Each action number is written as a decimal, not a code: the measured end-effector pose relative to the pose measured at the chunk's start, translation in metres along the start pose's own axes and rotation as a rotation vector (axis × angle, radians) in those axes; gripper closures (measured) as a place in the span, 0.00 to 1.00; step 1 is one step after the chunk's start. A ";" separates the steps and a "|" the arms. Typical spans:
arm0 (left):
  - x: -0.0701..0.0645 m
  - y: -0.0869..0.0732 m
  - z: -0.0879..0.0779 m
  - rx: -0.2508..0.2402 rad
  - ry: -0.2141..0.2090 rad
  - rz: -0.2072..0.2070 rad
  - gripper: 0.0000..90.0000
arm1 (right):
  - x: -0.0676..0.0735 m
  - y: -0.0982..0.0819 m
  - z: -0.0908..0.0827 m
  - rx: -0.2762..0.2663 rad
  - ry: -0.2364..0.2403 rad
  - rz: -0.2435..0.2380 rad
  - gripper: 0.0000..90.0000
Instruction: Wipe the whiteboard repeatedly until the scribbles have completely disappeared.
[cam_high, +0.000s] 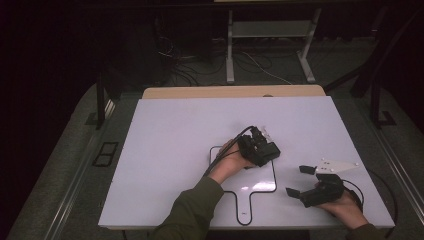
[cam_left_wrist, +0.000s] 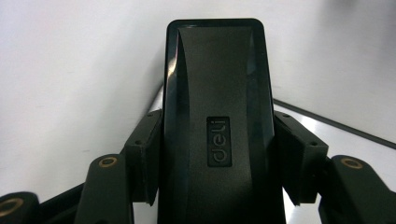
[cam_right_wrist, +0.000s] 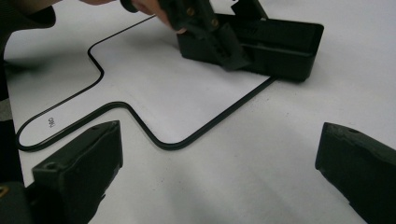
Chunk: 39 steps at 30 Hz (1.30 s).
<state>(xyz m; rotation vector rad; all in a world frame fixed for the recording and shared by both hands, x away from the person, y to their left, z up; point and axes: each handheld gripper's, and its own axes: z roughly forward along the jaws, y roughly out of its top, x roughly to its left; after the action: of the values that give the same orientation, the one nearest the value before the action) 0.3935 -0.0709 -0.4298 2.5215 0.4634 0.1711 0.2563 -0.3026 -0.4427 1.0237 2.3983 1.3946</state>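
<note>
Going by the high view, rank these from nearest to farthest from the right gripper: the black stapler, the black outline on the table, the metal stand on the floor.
1. Black outline, just left of the right gripper.
2. Black stapler, farther up-left, clamped in the left gripper.
3. Metal stand, beyond the table's far edge.

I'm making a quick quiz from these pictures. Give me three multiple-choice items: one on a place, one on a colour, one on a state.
1. Where does the black stapler sit?
A. at a corner of the black outline
B. on the floor
C. at the table's far left edge

2. What colour is the table top?
A. red
B. white
C. green

3. How is the right gripper?
A. shut on the stapler
B. open, holding nothing
C. shut on a cable

Answers: 1 A, the right gripper view shows it by the line's corner; 2 B, the board is white; 3 B, its jaws stand wide apart over bare table.
</note>
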 end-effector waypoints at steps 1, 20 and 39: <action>0.004 0.000 0.000 -0.001 0.004 -0.011 0.44 | 0.000 0.000 0.000 0.000 -0.001 0.001 0.00; 0.035 -0.014 -0.010 0.002 0.102 -0.094 0.44 | -0.001 0.000 -0.001 0.004 -0.005 -0.003 0.00; 0.044 -0.029 -0.060 -0.129 0.012 -0.174 0.44 | -0.001 -0.001 0.000 0.005 -0.005 -0.002 0.00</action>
<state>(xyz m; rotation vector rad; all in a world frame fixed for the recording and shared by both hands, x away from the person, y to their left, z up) 0.4129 -0.0024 -0.3950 2.3418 0.6524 0.1449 0.2564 -0.3032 -0.4433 1.0240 2.4000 1.3845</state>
